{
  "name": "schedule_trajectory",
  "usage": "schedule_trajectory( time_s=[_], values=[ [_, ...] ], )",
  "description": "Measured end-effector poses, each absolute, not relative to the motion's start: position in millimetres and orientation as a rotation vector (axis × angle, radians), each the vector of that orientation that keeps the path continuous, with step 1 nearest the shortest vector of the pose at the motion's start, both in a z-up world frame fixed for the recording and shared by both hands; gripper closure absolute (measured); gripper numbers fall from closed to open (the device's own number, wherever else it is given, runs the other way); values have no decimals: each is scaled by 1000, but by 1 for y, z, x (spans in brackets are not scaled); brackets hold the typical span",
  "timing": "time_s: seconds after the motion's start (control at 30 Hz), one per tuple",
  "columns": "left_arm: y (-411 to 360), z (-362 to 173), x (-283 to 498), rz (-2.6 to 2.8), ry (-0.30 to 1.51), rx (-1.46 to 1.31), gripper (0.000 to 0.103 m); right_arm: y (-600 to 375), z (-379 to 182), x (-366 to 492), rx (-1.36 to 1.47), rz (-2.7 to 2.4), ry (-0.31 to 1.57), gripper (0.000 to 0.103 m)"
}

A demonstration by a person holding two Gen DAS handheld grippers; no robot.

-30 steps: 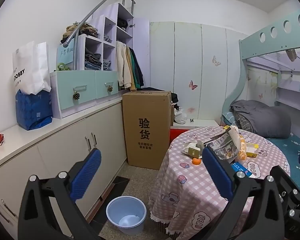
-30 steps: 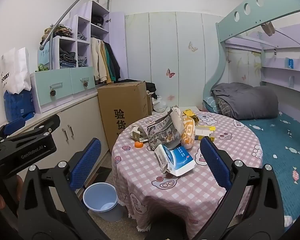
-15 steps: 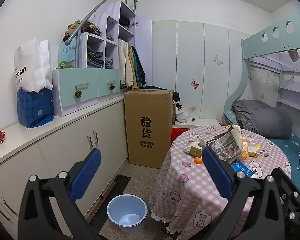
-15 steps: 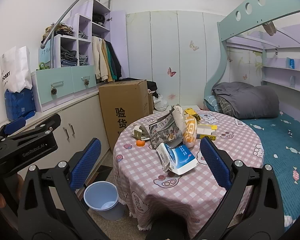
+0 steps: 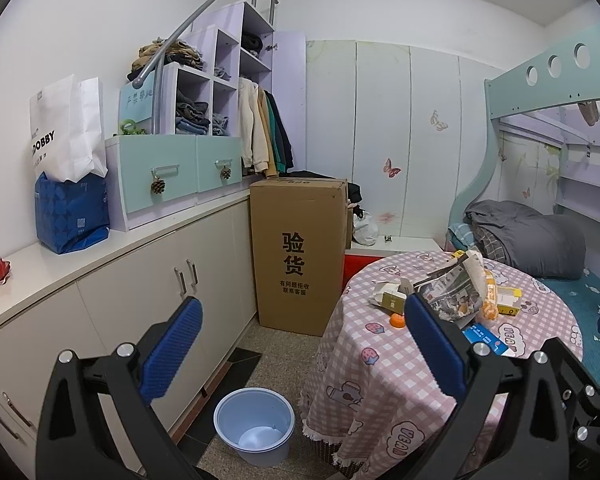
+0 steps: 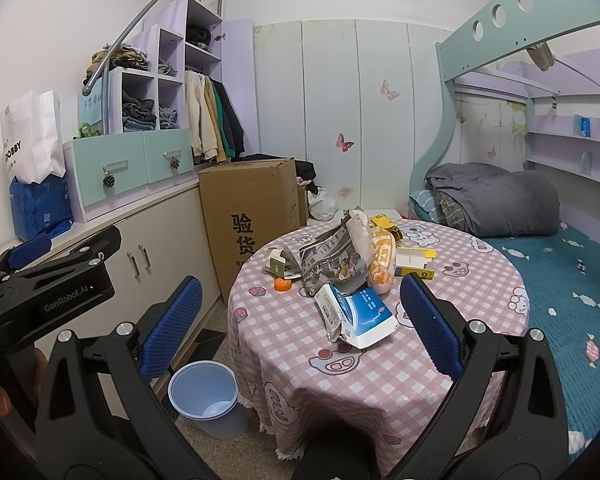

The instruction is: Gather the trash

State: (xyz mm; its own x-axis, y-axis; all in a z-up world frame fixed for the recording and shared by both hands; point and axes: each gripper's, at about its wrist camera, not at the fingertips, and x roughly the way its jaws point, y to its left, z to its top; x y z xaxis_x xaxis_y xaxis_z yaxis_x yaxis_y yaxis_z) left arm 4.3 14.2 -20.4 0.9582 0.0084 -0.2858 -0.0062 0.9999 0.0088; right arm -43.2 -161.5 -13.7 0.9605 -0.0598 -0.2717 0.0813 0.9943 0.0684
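Nearest, left tongs (image 5: pixel 298 338) and right tongs (image 6: pixel 300 316) spread wide, holding nothing. Below on the floor, a blue bin (image 6: pixel 203 394) beside the round checkered surface (image 6: pixel 380 360). Farther on, trash piled mid-surface: blue-white carton (image 6: pixel 360 314), crumpled newspaper (image 6: pixel 332 260), orange cap (image 6: pixel 282 284).
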Motion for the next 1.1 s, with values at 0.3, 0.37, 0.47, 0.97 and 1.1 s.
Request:
schedule_trajectory(
  time_s=[0.3, 0.37, 0.47, 0.97, 1.1],
  values=[
    [15, -17, 4, 15, 292, 12, 4, -158, -18, -44, 82, -70, 275, 6],
    [13, -15, 4, 18, 294, 11, 4, -158, -18, -44, 81, -69, 275, 6],
    [13, -14, 5, 18, 297, 12, 4, -151, -23, -41, 80, -71, 278, 6],
    [16, -11, 5, 21, 303, 9, 4, -152, -22, -38, 78, -65, 287, 6],
    [16, -11, 5, 20, 304, 8, 4, -152, -22, -38, 78, -65, 288, 6]
  ],
)
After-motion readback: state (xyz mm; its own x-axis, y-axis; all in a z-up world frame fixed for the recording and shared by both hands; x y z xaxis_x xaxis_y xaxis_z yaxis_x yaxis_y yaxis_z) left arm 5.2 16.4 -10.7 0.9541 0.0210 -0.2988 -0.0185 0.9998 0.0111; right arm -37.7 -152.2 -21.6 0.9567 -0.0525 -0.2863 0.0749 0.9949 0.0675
